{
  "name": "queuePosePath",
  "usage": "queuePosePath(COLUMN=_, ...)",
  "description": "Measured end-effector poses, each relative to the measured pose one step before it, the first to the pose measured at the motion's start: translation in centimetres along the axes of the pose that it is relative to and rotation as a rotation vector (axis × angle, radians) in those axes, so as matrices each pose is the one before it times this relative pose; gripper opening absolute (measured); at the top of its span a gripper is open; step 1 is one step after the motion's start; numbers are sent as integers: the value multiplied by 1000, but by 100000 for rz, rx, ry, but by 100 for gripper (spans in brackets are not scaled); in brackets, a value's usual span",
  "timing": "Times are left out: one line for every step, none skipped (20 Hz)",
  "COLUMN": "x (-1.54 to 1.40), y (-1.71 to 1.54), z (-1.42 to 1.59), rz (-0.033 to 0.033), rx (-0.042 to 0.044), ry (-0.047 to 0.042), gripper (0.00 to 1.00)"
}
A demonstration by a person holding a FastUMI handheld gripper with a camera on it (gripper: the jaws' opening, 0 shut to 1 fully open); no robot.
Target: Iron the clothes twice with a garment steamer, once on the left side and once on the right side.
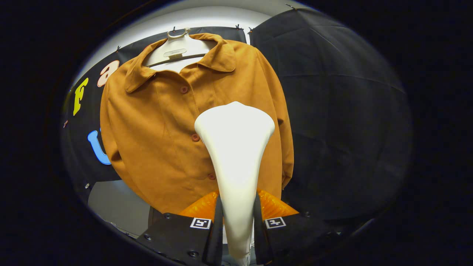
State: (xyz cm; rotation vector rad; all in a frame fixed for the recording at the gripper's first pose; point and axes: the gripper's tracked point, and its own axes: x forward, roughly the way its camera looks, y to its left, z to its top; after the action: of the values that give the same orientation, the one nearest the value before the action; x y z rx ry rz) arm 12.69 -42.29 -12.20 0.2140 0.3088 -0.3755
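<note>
Between the tongs [238,225], white steamer [235,147] gripped, shirt [159,140] beyond

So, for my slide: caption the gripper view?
Tool shut on steamer, its head raised before hanging shirt.

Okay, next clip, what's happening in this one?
A hand-held gripper is clamped on the handle of a white garment steamer, both fingers pressing its neck. The steamer head is raised in front of a brown button-up shirt hanging on a white hanger against the booth's black cloth wall. The head sits over the shirt's button line; actual contact can't be judged.
</note>
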Motion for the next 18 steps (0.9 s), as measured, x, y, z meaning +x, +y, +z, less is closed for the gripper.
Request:
queuePosePath(x=-24, y=8, z=491, rz=56, rx=8, ry=-1341, gripper=38)
queuePosePath(x=-84, y=-13, z=155, rz=-26, rx=-35, ry=-1100, gripper=38)
queuePosePath(x=93, y=-76, z=249, rz=-96, rx=64, ry=-844, gripper=38)
queuePosePath(x=857, y=-290, z=559, rz=68, rx=38, ry=-429, gripper=38)
queuePosePath(x=1024, y=-29, z=443, rz=409, rx=-132, ry=-183, gripper=38)
queuePosePath(x=755, y=328, z=321, rz=603, rx=-235, ry=133, gripper=38)
queuePosePath(x=473, y=-6, z=-111, rz=185, rx=-253, ry=387, gripper=38)
queuePosePath(x=332, y=-78, z=-390, rz=9, rx=-200, ry=799, gripper=38)
queuePosePath(x=393, y=-177, z=-556, rz=24, rx=196, ry=1526, gripper=38)
queuePosePath(x=182, y=-10, z=-571, rz=177, rx=515, ry=1347, gripper=38)
queuePosePath(x=95, y=-93, z=-493, rz=-132, rx=407, ry=943, gripper=38)
queuePosePath(x=110, y=-158, z=-550, rz=-353, rx=68, ry=831, gripper=38)
queuePosePath(x=120, y=-69, z=-444, rz=-85, rx=9, ry=988, gripper=38)
queuePosePath(x=150, y=-105, z=-486, rz=-199, rx=3, ry=909, gripper=38)
queuePosePath(x=140, y=-142, z=-471, rz=-452, rx=-224, ry=979, gripper=38)
queuePosePath(x=197, y=-128, z=-665, rz=-556, rx=-348, ry=1157, gripper=38)
queuePosePath(x=186, y=-187, z=-715, rz=-414, rx=-234, ry=1573, gripper=38)
queuePosePath(x=338, y=-181, z=-808, rz=-225, rx=139, ry=1721, gripper=38)
